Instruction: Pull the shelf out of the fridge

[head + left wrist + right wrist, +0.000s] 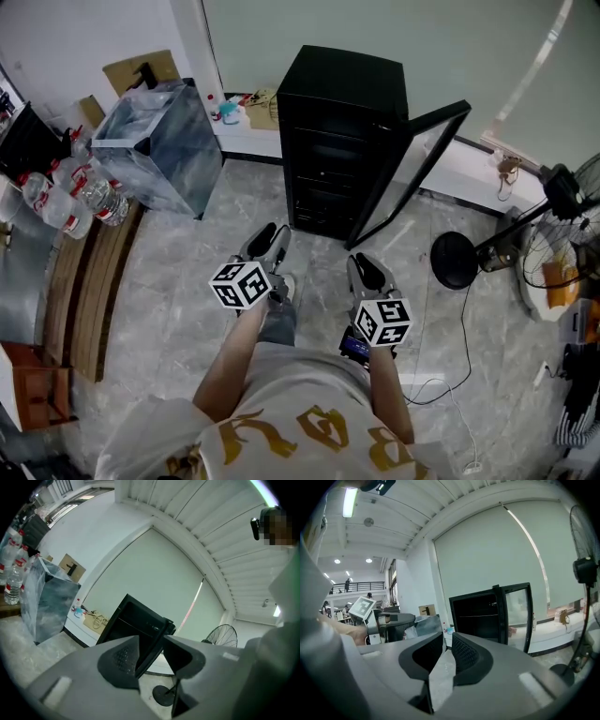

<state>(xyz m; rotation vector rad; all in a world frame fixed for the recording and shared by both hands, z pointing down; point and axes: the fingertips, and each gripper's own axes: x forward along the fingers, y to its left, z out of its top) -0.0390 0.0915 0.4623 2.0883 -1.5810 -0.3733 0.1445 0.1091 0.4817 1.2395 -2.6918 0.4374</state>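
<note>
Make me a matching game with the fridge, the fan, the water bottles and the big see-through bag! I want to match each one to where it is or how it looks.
Things:
1. fridge
2. fan
3. water bottles
4. see-through bag

Clues:
A. bunched at the far left, red caps
B. black, door swung open
C. on the floor just left of the fridge
D. on a stand, right of the fridge

Pairs: 1-B, 2-D, 3-A, 4-C

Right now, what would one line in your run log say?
fridge: door open | shelf: inside, untouched | left gripper: open, empty, short of fridge | right gripper: slightly open, empty
</note>
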